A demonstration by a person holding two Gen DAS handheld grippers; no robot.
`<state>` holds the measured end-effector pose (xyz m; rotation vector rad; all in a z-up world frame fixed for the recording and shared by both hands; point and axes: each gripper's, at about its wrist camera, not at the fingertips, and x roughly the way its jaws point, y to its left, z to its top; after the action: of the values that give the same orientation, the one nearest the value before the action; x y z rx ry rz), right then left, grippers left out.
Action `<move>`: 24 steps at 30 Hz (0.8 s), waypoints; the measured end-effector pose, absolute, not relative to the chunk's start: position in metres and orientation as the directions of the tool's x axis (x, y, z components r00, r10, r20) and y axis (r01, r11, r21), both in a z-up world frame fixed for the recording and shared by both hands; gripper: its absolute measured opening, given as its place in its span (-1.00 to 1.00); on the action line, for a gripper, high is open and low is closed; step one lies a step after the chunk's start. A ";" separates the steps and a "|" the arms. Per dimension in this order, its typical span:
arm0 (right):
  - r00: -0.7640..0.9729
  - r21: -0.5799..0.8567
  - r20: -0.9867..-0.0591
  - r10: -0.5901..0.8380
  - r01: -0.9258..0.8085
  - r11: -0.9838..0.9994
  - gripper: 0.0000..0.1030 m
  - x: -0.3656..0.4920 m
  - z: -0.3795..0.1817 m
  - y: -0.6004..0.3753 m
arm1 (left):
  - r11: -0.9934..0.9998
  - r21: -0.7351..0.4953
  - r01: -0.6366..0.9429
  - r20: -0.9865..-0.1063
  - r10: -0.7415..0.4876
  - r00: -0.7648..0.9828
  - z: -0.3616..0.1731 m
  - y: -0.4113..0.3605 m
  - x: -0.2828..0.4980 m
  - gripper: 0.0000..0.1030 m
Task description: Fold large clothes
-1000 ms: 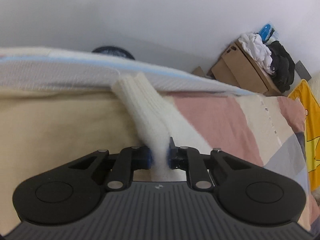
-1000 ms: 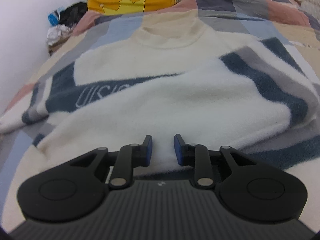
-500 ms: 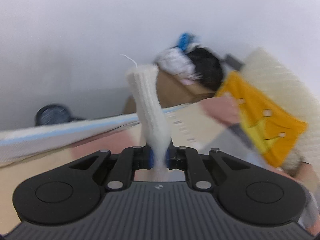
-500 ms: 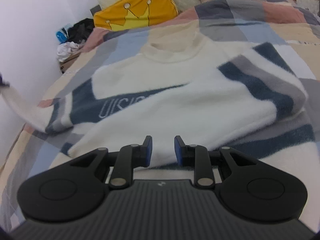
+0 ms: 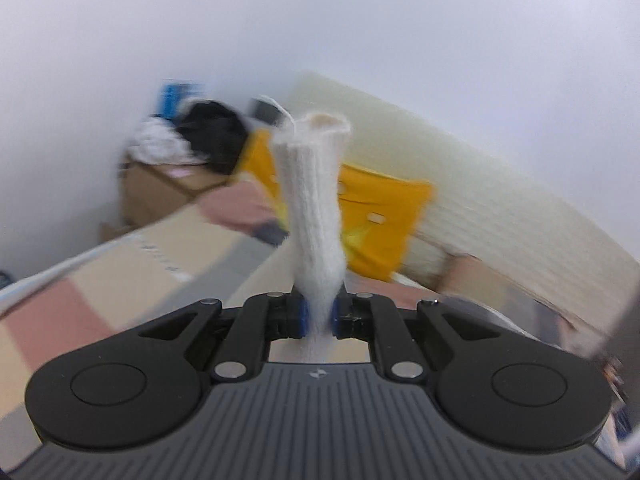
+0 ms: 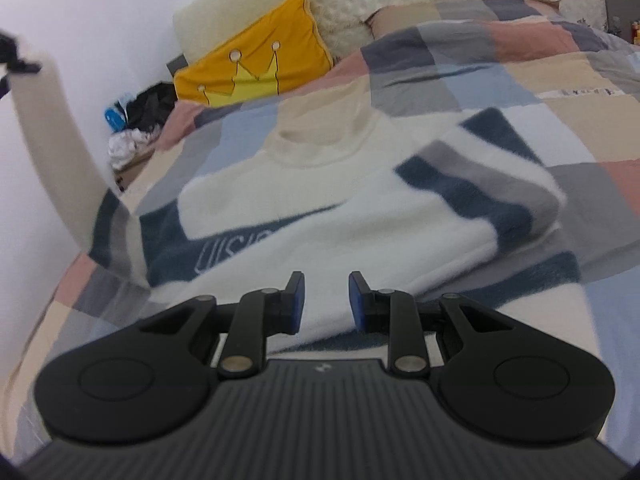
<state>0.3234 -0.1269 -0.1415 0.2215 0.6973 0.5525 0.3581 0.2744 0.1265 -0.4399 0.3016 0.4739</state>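
Left tool [image 5: 319,316] pinching the ribbed cream sleeve [image 5: 316,208] near its cuff, centre of the left wrist frame, cuff standing up past the blue pads. Same sleeve [image 6: 56,136] seen raised at the upper left of the right wrist frame, running down to the shoulder. Right tool [image 6: 327,300] spread and holding nothing, low over the hem at lower centre. Sweater [image 6: 320,200] lying front-up across the middle of that frame on the patchwork bed [image 6: 540,80], collar toward the yellow crown cushion [image 6: 256,60]; other sleeve apparently already laid across the chest.

Likely step: folding this sleeve inward. Best carried across the chest with light tension, laid flat without twisting, crease kept at the shoulder seam. Worth pinning the body with the free tool to stop the knit dragging. Release only once the cuff rests on the fabric.
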 end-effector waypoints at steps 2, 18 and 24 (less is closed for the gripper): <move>0.647 0.379 -0.534 0.545 -0.393 0.838 -0.46 0.323 -0.139 -0.135 | 0.834 -0.328 -0.444 -0.376 0.316 0.871 0.126 0.243 0.371 -0.75; 0.761 0.423 -0.482 0.434 -0.232 0.876 -0.46 0.339 -0.135 -0.186 | 0.882 -0.409 -0.235 -0.597 -0.064 0.800 -0.051 0.073 0.472 -0.75; 0.790 0.459 -0.483 0.378 -0.140 0.878 -0.46 0.351 -0.142 -0.206 | 0.893 -0.393 -0.220 -0.678 -0.120 0.725 -0.121 0.059 0.499 -0.75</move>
<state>0.3513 -0.2061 -0.1419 0.4182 0.6001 0.2881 0.4985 0.0587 -0.1205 -0.4756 0.7648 0.0576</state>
